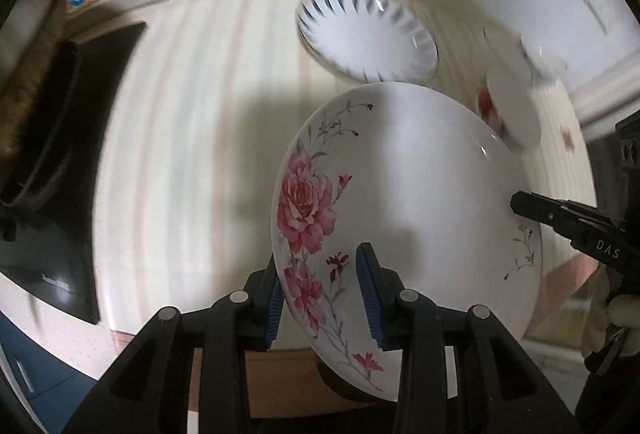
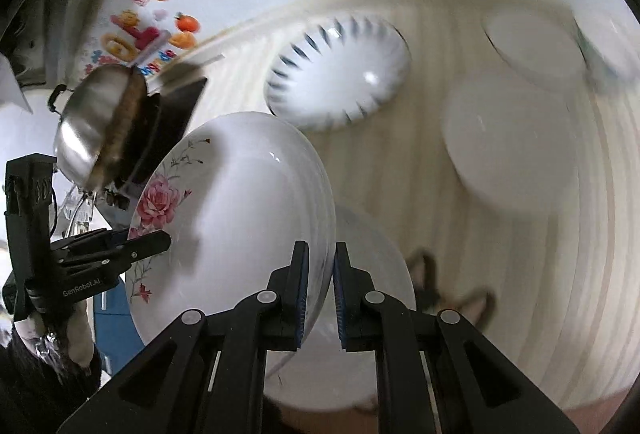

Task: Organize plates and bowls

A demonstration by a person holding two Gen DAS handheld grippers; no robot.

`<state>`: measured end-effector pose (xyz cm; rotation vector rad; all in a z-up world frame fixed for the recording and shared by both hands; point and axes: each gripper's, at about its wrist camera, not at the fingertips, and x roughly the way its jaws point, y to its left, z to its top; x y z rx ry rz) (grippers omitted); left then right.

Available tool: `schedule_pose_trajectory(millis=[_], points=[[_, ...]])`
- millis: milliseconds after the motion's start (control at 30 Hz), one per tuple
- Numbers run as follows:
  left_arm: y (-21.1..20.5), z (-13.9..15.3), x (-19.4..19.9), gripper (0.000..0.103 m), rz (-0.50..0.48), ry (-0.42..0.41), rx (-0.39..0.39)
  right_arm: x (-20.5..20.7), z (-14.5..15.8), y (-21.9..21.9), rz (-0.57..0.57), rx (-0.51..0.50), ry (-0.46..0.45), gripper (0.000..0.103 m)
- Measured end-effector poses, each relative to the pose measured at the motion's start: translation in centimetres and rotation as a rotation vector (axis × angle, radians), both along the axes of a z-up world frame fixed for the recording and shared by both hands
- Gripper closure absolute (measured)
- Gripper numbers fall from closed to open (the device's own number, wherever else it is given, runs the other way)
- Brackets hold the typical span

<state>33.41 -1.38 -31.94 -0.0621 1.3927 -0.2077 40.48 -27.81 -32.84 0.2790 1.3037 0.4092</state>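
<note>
A white plate with pink roses (image 1: 408, 201) is held tilted above the table by both grippers. My left gripper (image 1: 322, 298) is shut on its near rim, one blue pad on each face. My right gripper (image 2: 320, 294) is shut on the opposite rim of the same plate (image 2: 240, 209); it shows in the left wrist view (image 1: 520, 203) at the right rim. Another white plate (image 2: 360, 334) lies under it. A white bowl with blue rim strokes (image 1: 366, 33) (image 2: 340, 67) sits further back. White plates (image 2: 512, 153) (image 2: 536, 45) lie at the right.
A black induction cooker (image 1: 60, 169) with a steel pot (image 2: 92, 125) stands at the left. A fruit-printed box (image 2: 140, 21) leans at the back left. The striped cream table (image 1: 180, 153) runs between them. The wall is close behind.
</note>
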Motion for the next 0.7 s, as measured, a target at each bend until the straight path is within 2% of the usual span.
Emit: schedule_pose_trajectory(millis=[200, 333, 700], points=[[-1.9, -3.4, -0.5, 0.071, -0.051, 0.062, 0.060, -3.3, -3.8, -2.3, -0.039, -0.012, 0.057, 0.089], [-2.6, -3.7, -1.0, 0.071, -0.061, 0.071, 0.091, -4.2, -5.4, -2.5, -0.031, -0.024, 0.078, 0.090], [-3.7, -5.6, -0.9, 0.071, -0.066, 0.078, 0.162, -3.7, -6.3, -1.8, -0.012, -0.045, 0.081, 0.090]])
